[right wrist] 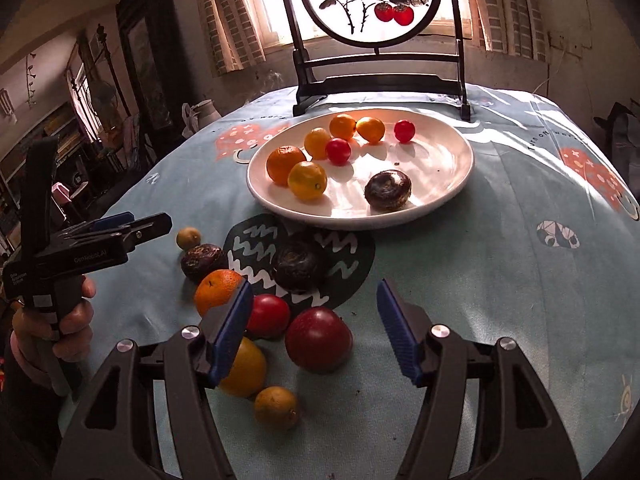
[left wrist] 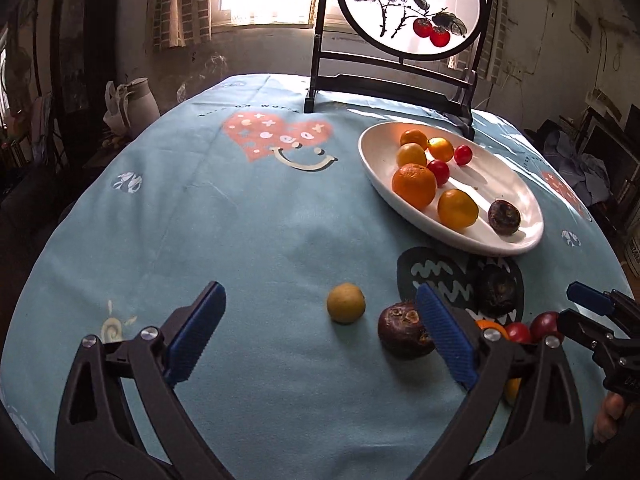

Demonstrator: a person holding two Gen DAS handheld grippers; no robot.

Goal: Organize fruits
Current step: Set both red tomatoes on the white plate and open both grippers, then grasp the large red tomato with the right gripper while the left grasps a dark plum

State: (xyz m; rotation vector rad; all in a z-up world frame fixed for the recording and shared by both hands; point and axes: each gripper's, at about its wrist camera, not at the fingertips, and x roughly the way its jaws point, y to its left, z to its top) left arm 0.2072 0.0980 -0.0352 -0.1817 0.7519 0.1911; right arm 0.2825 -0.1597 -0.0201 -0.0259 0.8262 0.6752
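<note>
A white plate (right wrist: 452, 184) sits on the blue cloth (left wrist: 240, 220), in front of a dark-framed screen (right wrist: 376, 76) painted with red fruit. On the plate lie five orange and yellow citrus, two small red fruits and one dark wrinkled fruit (right wrist: 387, 190).

More fruit lies on the cloth on the near side of the plate: two dark wrinkled ones (right wrist: 298, 265), an orange (right wrist: 218, 290), a red tomato (right wrist: 269, 315), a big red plum (right wrist: 319, 339), a yellow citrus (right wrist: 244, 368) and two small yellow-green fruits (right wrist: 276, 407).

The left gripper (left wrist: 320, 336) hangs wide open, grasping nothing, a small yellow-green fruit on the cloth between its fingers (left wrist: 198, 334). The right gripper (right wrist: 314, 336) is part open and empty, the plum below its gap. A hand (right wrist: 70, 332) holds the left gripper's handle, left of the plate
</note>
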